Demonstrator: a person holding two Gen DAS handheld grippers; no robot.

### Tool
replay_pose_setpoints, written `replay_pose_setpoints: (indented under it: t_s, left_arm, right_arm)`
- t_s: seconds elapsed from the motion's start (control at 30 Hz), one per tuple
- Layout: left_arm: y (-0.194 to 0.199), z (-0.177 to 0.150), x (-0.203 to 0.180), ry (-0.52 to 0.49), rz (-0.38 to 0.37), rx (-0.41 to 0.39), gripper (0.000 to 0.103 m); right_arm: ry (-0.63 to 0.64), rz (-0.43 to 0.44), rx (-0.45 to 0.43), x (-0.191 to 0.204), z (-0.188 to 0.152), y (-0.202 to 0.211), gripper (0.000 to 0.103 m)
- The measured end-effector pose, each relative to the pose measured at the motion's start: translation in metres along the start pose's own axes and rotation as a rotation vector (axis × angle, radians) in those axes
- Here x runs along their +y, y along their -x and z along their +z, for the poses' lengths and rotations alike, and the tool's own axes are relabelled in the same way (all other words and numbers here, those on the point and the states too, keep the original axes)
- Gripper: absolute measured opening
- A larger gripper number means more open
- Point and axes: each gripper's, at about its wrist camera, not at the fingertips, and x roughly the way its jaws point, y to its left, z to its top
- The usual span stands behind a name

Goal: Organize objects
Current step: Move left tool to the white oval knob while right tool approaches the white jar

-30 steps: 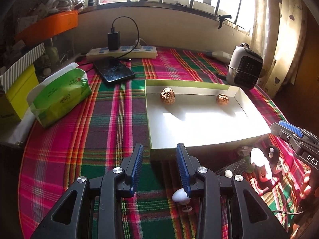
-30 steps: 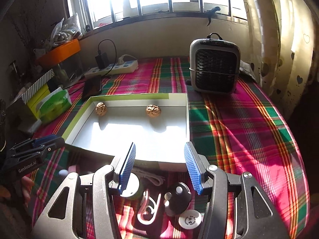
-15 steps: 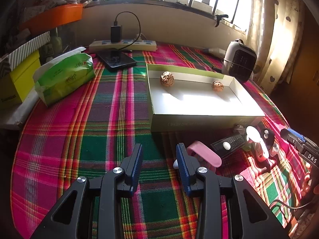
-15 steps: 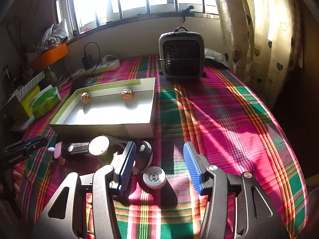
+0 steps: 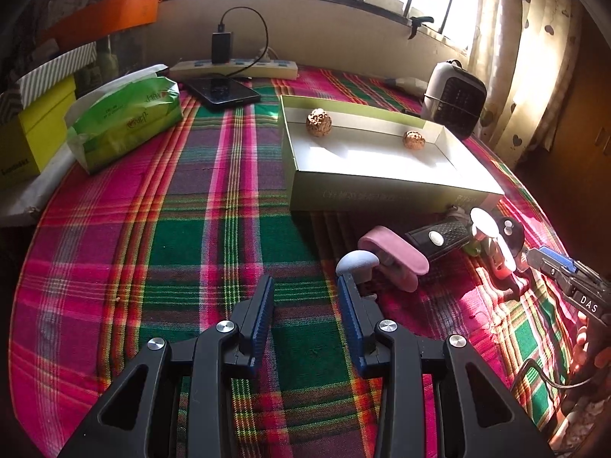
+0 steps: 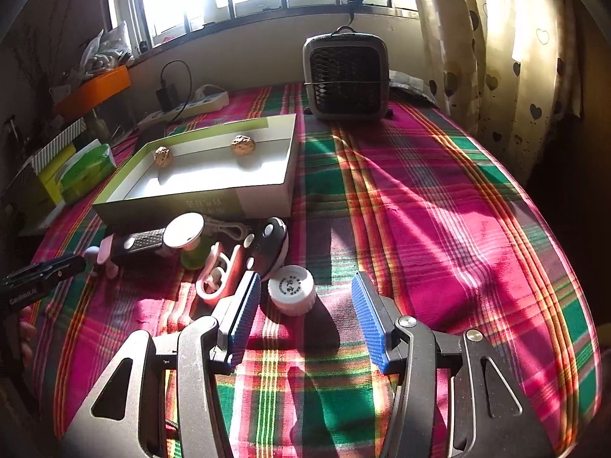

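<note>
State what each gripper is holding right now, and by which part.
Nothing is held. The left gripper is open over bare cloth; the right gripper is open, with the white jar just ahead, ungripped.

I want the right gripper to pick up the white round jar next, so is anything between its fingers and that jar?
Nothing visible blocks it. The white round jar stands just ahead of the open right gripper, slightly toward its left finger. The pink looped piece lies close on the jar's left, so closing there could catch it.
</note>
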Motion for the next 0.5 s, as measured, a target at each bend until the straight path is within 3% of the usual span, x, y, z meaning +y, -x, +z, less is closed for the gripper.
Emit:
replay_pose_setpoints:
  t_s: [0.5]
  left_arm:
    - [-0.004,0.000,-0.009,-0.021,-0.018,0.008,0.033]
  right_arm:
    - [0.039,-0.002,0.073,0.004,0.000,-0.017,0.051]
